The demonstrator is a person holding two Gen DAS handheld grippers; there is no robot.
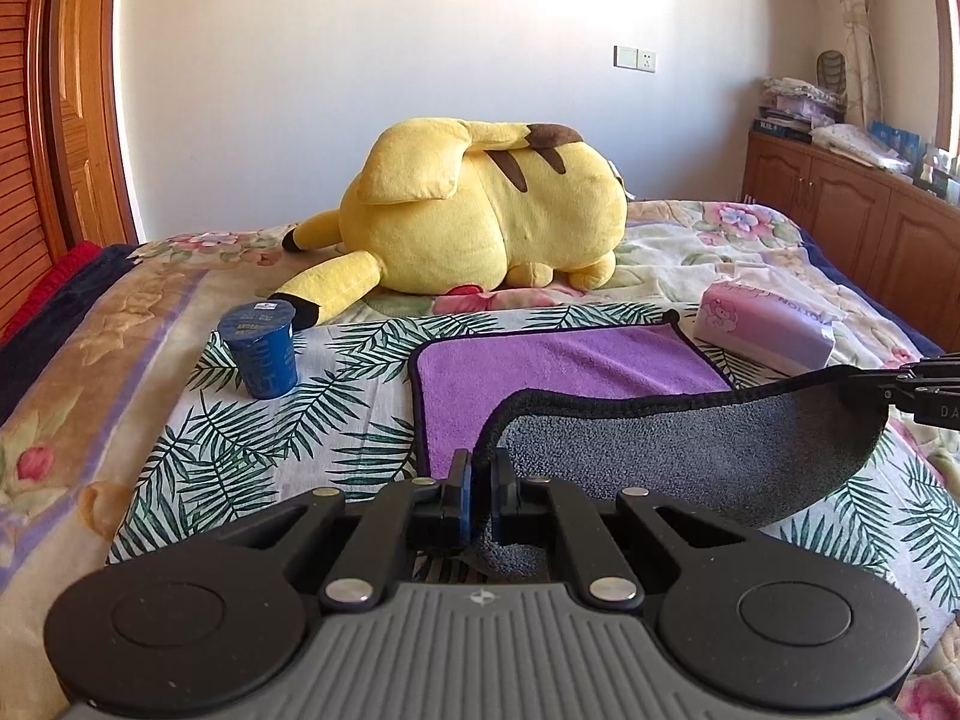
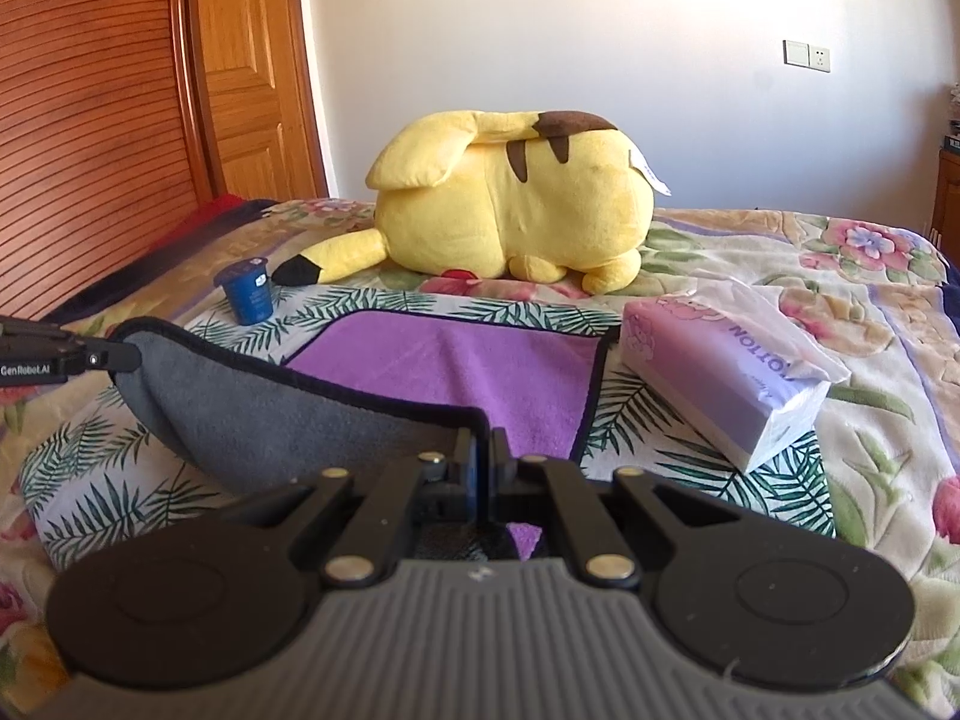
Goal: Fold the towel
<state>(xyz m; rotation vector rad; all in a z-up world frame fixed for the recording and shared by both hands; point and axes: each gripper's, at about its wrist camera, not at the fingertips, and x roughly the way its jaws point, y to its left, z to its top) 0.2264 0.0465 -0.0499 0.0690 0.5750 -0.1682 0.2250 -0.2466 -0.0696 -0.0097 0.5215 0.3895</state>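
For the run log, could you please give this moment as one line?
stage: fold started | left gripper: shut on towel | right gripper: shut on towel | towel: near edge lifted, grey underside showing

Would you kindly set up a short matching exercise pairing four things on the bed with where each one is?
Things:
1. towel
2. blue cup
3. tissue pack
4. yellow plush toy

Places:
A. at the far side of the bed, beyond the towel
B. to the right of the towel
C. near edge lifted, a corner pinched by the left gripper and another by the right gripper
D. to the left of the towel, by the plush toy's black-tipped ear

Pairs: 1-C, 2-D, 3-B, 4-A
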